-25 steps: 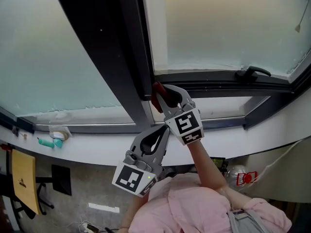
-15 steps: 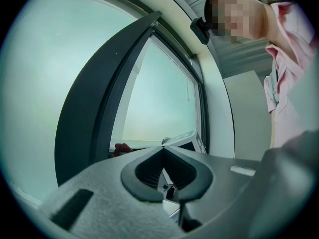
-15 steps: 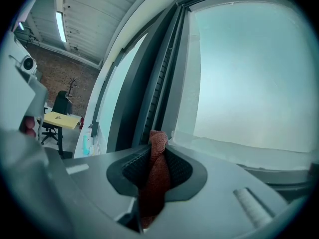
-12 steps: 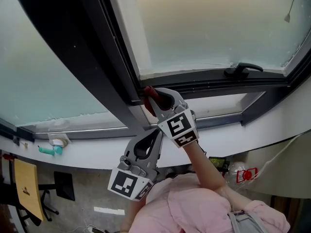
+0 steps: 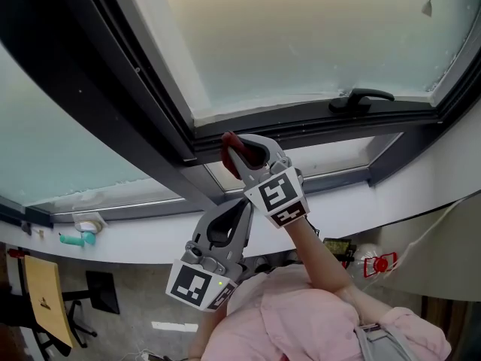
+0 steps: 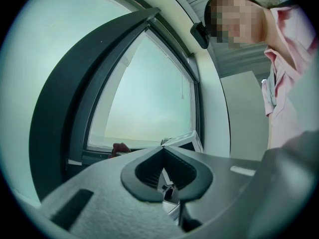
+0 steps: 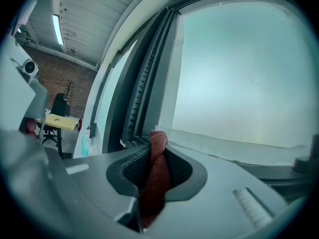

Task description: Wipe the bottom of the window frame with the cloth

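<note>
Window frame bottom, R hand-held gripper clamping red cloth

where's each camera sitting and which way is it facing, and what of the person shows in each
Head view: on the person's head, looking steeply down at the window frame; shows pink shirt, right forearm, left gripper and right gripper.
Left gripper view: rides the left gripper, looks along its shut jaws up at the window frame; pink shirt at right.
Right gripper view: rides the right gripper, looks along jaws clamped on the red cloth toward the window frame.
Shared: all three show the red cloth.
</note>
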Motion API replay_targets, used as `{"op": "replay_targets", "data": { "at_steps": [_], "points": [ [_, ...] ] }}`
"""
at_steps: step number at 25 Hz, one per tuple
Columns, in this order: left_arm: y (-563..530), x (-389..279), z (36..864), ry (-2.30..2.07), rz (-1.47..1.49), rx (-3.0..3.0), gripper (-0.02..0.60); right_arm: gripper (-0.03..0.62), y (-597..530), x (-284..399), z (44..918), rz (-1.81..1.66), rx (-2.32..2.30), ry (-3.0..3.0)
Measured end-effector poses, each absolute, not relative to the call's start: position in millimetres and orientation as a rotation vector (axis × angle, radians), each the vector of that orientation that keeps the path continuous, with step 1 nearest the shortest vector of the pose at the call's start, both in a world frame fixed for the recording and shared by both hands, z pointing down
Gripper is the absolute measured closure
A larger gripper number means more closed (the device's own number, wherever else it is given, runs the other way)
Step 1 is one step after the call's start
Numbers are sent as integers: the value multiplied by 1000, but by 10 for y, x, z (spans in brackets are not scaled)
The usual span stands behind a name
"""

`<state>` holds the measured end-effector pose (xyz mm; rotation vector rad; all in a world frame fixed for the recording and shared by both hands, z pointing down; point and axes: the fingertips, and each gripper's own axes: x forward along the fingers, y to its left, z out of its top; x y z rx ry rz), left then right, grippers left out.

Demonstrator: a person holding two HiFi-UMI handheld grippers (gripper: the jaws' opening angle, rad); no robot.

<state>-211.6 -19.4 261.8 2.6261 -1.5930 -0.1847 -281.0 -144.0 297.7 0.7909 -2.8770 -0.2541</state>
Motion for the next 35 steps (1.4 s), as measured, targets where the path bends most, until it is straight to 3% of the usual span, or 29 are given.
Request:
{"op": "replay_targets", "data": {
  "at_steps": [35],
  "points": [
    [-463,-1436,2639,-1365,-285,2695,578,522,-1706,-2119,2979,-230,804,-2901]
  ]
}}
